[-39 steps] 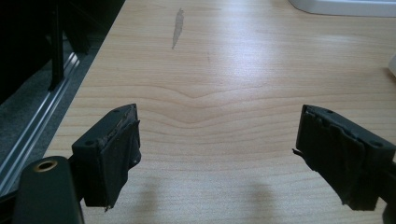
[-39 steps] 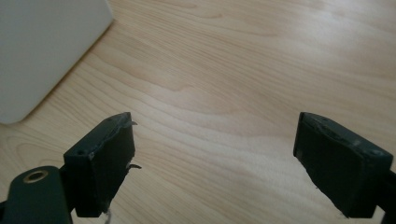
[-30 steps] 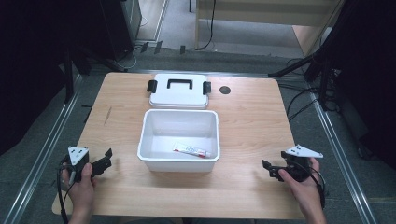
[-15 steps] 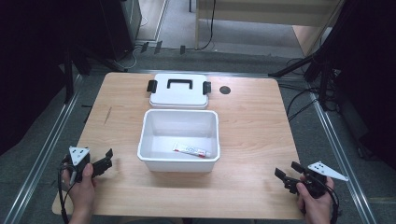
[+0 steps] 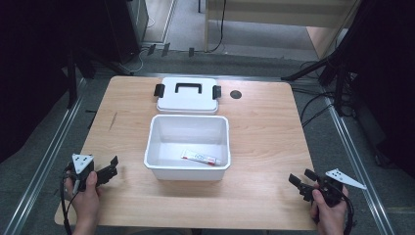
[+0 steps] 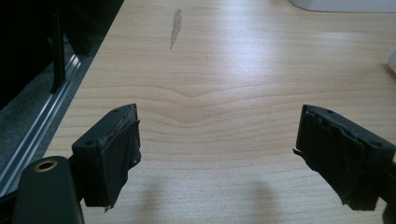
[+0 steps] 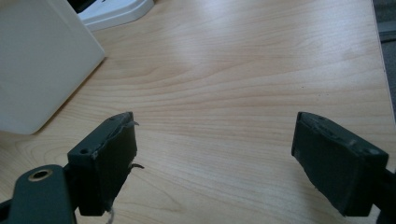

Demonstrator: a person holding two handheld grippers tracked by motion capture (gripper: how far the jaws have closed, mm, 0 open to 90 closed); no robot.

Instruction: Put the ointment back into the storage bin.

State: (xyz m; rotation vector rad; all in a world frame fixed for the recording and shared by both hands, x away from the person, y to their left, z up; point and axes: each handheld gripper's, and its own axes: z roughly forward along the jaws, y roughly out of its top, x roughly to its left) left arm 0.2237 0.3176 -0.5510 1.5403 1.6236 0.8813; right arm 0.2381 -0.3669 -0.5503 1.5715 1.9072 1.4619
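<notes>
Tube (image 5: 201,157): lies flat inside white bin (image 5: 155,166), mid-table. Lid (image 5: 187,96) parked just behind bin, so bin stays open for access. My left gripper (image 5: 111,168) & right gripper (image 5: 299,178): jaws wide apart, nothing held, resting near front corners. Wood table (image 5: 264,127), dark room around.

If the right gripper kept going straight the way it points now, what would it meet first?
Probably the white bin: the right gripper, jaws open, points left across bare table toward the bin's near right corner, though it might just graze past.

Lab: railed test table (image 5: 274,122), trailing cables (image 5: 313,110).
</notes>
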